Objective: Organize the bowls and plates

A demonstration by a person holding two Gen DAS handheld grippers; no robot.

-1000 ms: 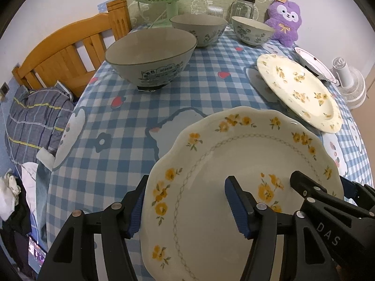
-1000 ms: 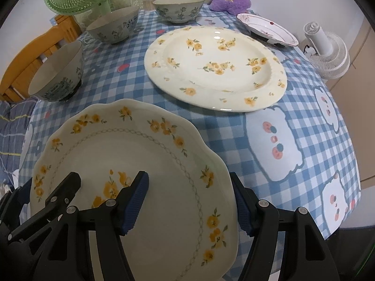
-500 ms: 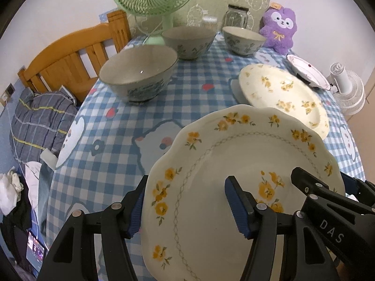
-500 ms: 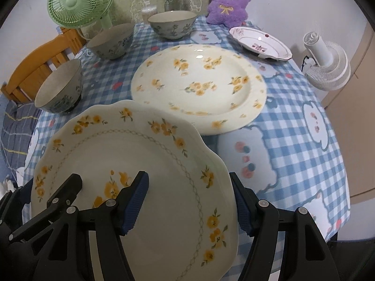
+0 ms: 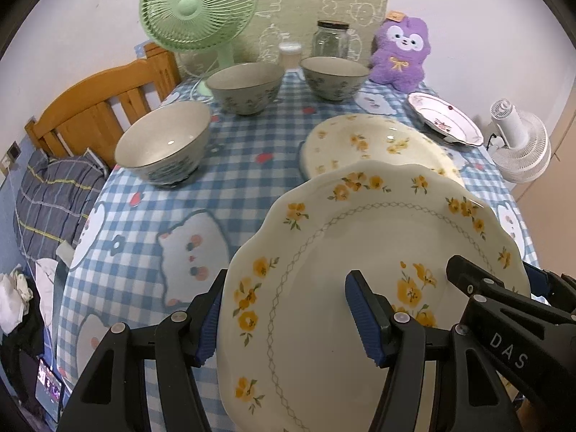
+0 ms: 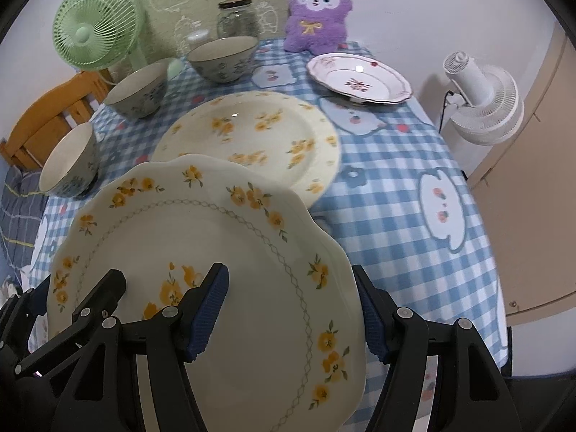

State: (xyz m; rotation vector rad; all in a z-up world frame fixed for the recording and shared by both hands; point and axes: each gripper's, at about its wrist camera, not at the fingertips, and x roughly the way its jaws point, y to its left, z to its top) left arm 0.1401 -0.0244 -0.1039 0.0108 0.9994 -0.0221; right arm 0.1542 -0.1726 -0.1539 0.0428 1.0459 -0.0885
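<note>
The scalloped plate (image 5: 360,288) with yellow flowers is held off the counter (image 5: 234,165) between both grippers: the left gripper (image 5: 284,320) pinches its left rim, one finger over the face and one outside the edge, and the right gripper (image 6: 293,315) pinches its right rim the same way. Just beyond the fingers lies a larger flowered plate (image 6: 252,133). Left of the fingers and farther out stand three bowls (image 5: 163,144). Far ahead on the right sits a small pink-trimmed plate (image 6: 360,79), beside a purple plush toy (image 6: 316,14).

Left tongs (image 5: 288,318) clamp the scalloped plate's (image 5: 360,237) rim above the checked tablecloth (image 5: 230,165)
</note>
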